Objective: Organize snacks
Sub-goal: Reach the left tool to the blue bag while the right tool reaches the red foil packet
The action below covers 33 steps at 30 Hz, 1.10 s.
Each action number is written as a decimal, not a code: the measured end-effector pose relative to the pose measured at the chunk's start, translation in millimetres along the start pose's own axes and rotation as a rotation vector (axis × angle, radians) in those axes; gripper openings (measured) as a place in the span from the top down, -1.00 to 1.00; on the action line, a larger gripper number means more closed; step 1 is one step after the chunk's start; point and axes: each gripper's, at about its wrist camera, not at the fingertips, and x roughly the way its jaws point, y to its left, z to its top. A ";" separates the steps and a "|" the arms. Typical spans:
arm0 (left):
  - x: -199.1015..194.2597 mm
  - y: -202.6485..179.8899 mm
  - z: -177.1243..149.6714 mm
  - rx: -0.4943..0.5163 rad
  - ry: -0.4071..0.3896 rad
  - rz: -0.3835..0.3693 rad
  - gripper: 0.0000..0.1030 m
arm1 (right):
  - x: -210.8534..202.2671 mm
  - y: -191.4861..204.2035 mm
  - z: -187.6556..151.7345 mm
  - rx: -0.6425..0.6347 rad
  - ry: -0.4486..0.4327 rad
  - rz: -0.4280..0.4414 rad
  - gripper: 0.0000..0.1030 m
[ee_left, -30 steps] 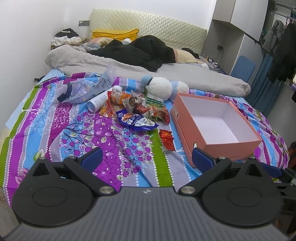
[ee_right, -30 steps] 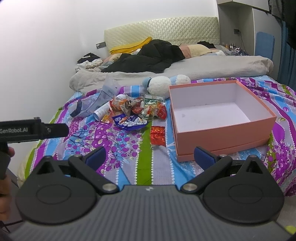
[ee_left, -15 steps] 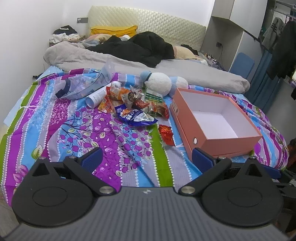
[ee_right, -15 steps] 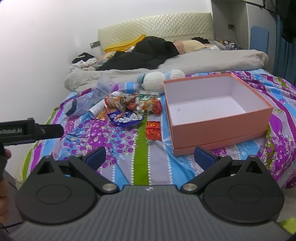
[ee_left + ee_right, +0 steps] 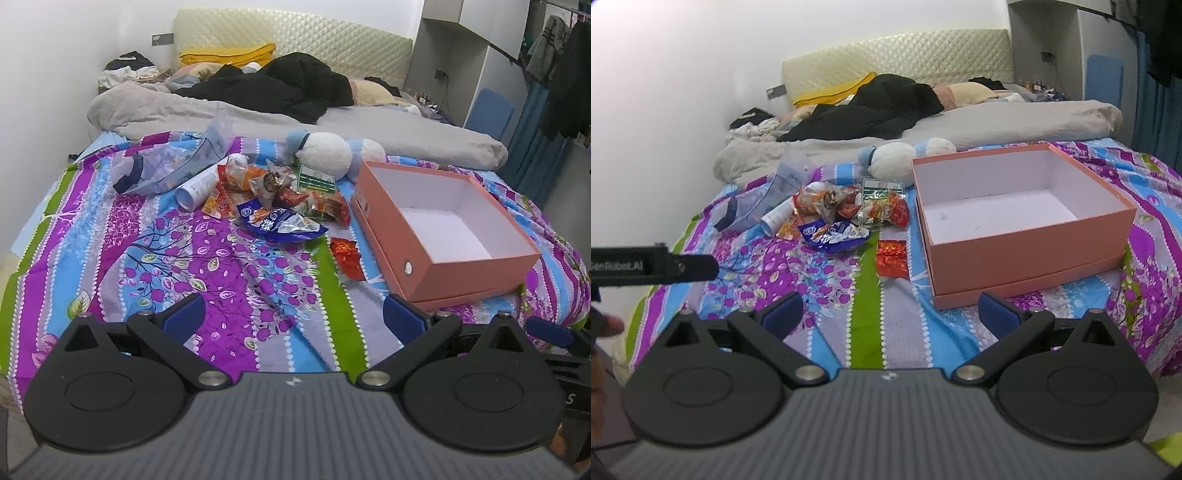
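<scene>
Both tools nearer; box empty.

You've got a striped floral bedsheet covering the near half of the bed. At 12 o'clock: grey duvet bunched across the bed, black jacket dumped on top of it, yellow pillow against the quilted cream headboard. White-and-blue plush toy lies just short of the duvet. At 11 o'clock, a pile of clothes by the wall. At 2 o'clock you'll see a blue chair and hanging clothes.
</scene>
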 end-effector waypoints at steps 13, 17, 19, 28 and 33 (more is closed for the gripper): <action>55.4 15.5 14.7 0.039 -0.036 -0.008 -1.00 | 51.2 15.2 -3.0 -0.032 -0.004 0.039 -0.60; 79.9 19.1 15.8 0.040 -0.016 -0.029 -0.98 | 67.6 20.3 -3.1 -0.064 -0.012 0.031 -0.59; 95.9 22.4 17.6 0.026 0.005 -0.038 -0.98 | 75.9 22.3 -4.3 -0.086 -0.011 0.036 -0.59; 173.9 44.1 25.1 -0.109 0.059 -0.122 -0.87 | 113.8 34.4 -5.6 -0.197 -0.059 0.096 -0.59; 223.8 54.3 34.8 -0.177 0.076 -0.171 -0.74 | 150.6 42.9 -7.2 -0.277 -0.039 0.062 -0.28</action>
